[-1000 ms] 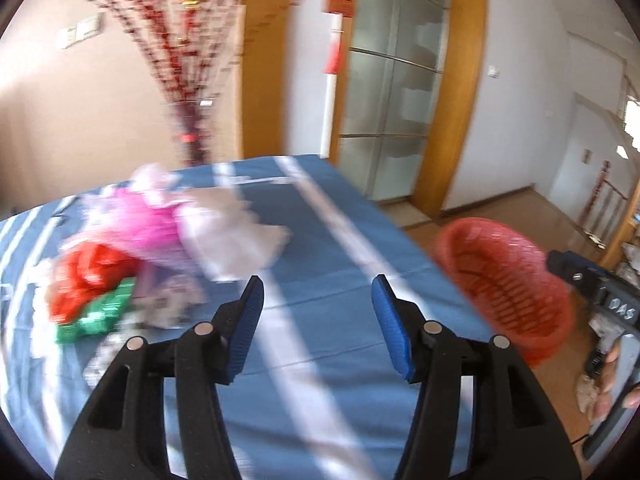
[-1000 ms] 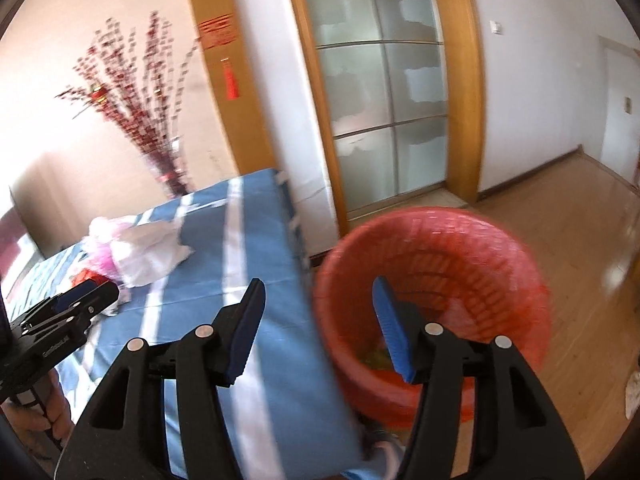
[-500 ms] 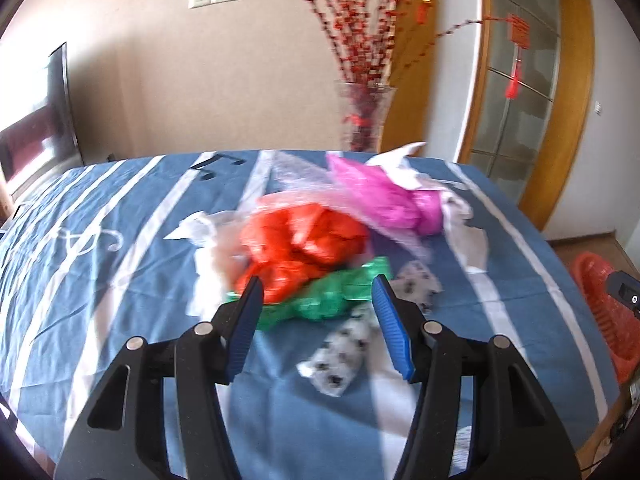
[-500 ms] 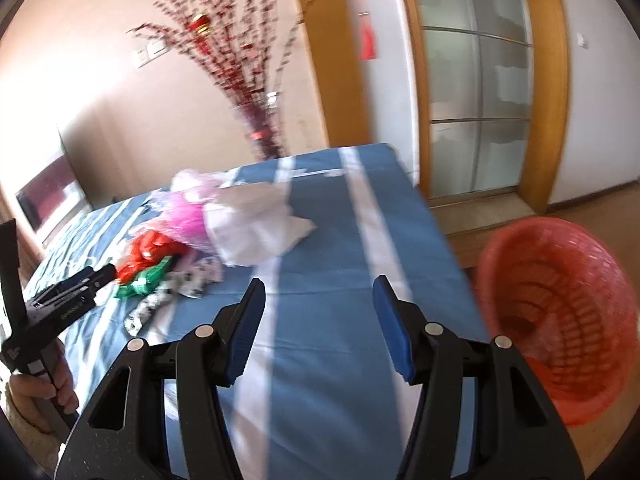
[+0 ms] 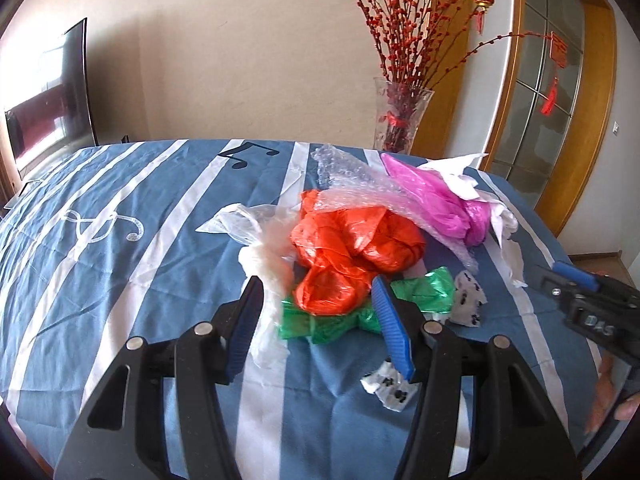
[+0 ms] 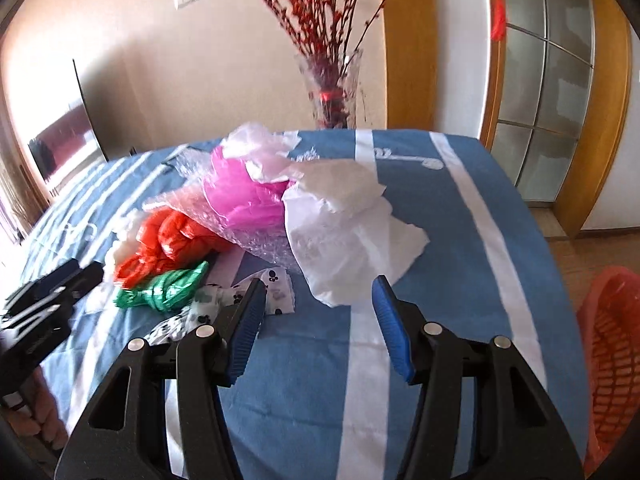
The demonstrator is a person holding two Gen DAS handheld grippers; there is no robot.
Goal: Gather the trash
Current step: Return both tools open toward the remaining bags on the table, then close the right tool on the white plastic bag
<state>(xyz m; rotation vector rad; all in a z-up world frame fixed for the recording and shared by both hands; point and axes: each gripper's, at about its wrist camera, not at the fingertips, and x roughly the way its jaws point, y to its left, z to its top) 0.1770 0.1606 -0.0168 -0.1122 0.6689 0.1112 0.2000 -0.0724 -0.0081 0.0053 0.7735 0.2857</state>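
A pile of trash lies on the blue striped tablecloth [image 5: 100, 264]: an orange plastic bag [image 5: 352, 248], a green bag [image 5: 352, 316], a pink bag [image 5: 440, 204], bubble wrap [image 5: 352, 184], a white bag [image 5: 260, 248] and paw-print wrappers [image 5: 470, 300]. My left gripper [image 5: 318, 328] is open and empty, just short of the orange and green bags. My right gripper [image 6: 318, 328] is open and empty, just short of a large white bag [image 6: 348, 220]. The red basket [image 6: 612, 352] sits beyond the table's right edge.
A glass vase [image 5: 400, 120] of red branches stands beyond the table's far edge. A TV [image 5: 48, 96] stands at the far left. A glass door with a wooden frame [image 6: 560, 100] is at the right. Each gripper shows in the other's view.
Both grippers have swung left, away from the red basket, and moved close to the trash pile. Both stay open and empty.
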